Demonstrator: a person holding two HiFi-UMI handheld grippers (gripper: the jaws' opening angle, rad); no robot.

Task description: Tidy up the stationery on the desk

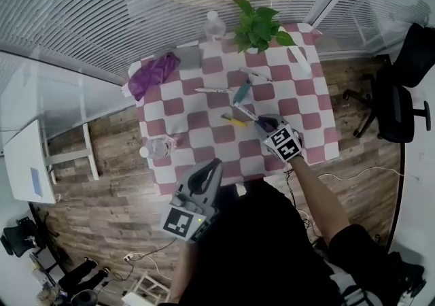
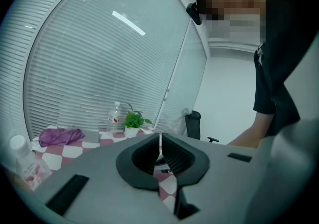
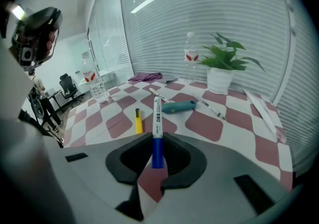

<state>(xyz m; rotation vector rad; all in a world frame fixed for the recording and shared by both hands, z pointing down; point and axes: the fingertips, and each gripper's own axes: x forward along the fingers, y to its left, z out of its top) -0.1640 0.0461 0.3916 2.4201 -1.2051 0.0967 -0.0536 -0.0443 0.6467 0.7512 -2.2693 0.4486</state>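
My right gripper is shut on a white marker with a blue cap, held a little above the checkered table. The marker's white end points out over the cloth. In the head view the right gripper hangs over the table's near right part. On the cloth lie a yellow highlighter, a teal case, a thin pen and a white pen. My left gripper is shut with nothing in it. In the head view the left gripper sits by the table's front edge.
A potted plant and a water bottle stand at the table's far edge. A purple cloth lies at the far left corner. A small bottle stands near the left front. An office chair is to the right.
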